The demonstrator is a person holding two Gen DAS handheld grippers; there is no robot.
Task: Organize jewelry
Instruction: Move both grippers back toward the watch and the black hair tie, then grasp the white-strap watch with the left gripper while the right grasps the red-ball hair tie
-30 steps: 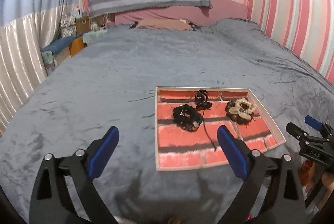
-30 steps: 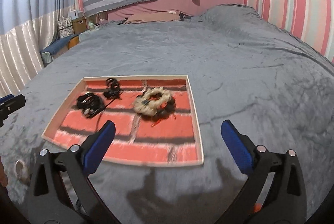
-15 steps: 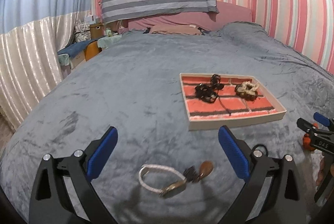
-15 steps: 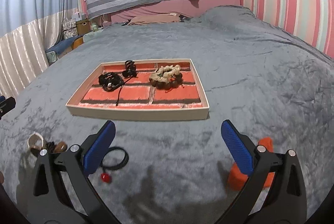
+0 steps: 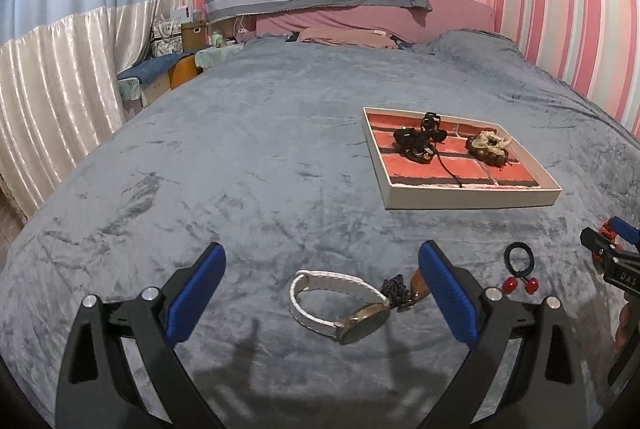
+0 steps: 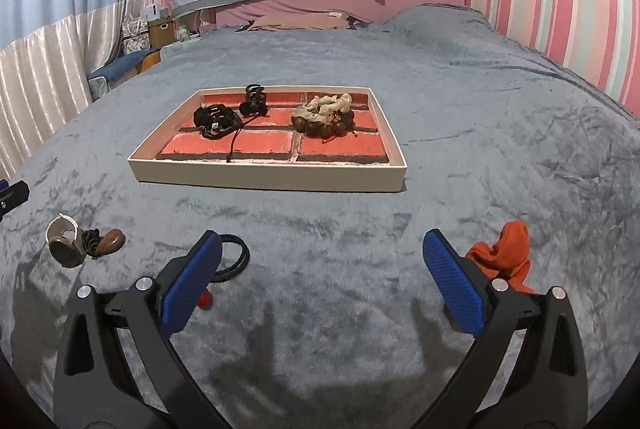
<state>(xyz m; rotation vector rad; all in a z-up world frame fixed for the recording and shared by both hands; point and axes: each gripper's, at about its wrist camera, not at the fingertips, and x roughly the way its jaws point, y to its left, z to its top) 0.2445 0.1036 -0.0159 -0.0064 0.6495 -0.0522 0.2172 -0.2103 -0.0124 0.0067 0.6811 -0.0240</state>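
Left tool (image 5: 320, 271) spread wide over the watch (image 5: 340, 299), framing it for pickup; right tool (image 6: 320, 261) equally wide, empty; tray (image 6: 272, 178) waiting beyond.

The right gripper (image 6: 320, 269) hangs wide open over the grey blanket (image 6: 480, 109), the tray (image 6: 272, 177) of jewelry ahead.

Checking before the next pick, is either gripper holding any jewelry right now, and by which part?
Nothing is held. The left gripper is open above the watch, and the right gripper is open over bare blanket.
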